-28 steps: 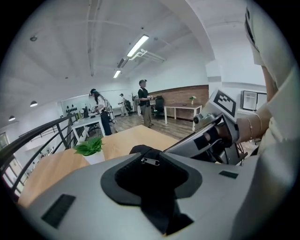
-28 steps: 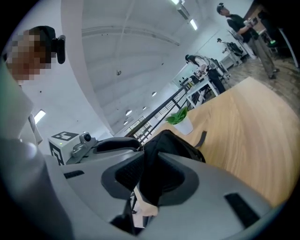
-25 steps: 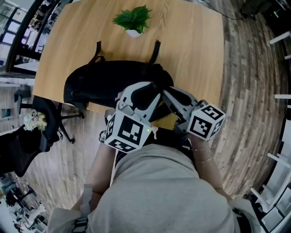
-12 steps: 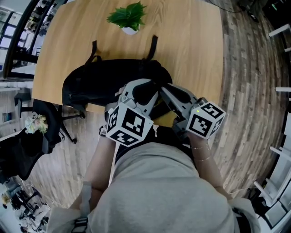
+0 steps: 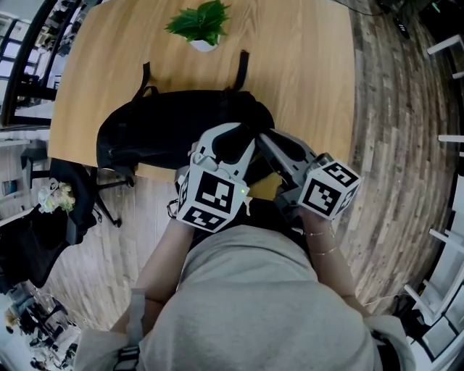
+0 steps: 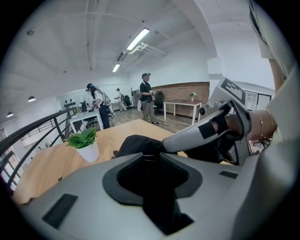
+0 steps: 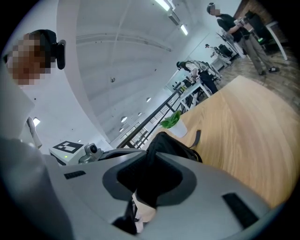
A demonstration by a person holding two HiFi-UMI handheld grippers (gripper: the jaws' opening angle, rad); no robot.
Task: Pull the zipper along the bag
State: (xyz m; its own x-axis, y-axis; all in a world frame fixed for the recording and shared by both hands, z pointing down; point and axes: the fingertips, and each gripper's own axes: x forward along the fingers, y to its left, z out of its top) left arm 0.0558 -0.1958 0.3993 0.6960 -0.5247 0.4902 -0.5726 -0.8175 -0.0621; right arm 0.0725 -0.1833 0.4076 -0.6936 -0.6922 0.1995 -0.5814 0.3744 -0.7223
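Left claw (image 6: 151,161) and right claw (image 7: 149,173) are both sitting at the 5 o'clock end of the black bag (image 5: 174,127).
The bag is lying along the tabletop (image 5: 304,72) near edge, its straps pointing to 12 o'clock toward the potted plant (image 5: 196,22). The left claw is holding its jaws apart, with a small metal part (image 6: 149,158) showing at the gap. The right claw, at its 3 o'clock, has just been closing and is pinching a ridge of bag fabric.

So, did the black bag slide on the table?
No. The bag lies where it did: its straps reach toward the plant pot on the table just as before.
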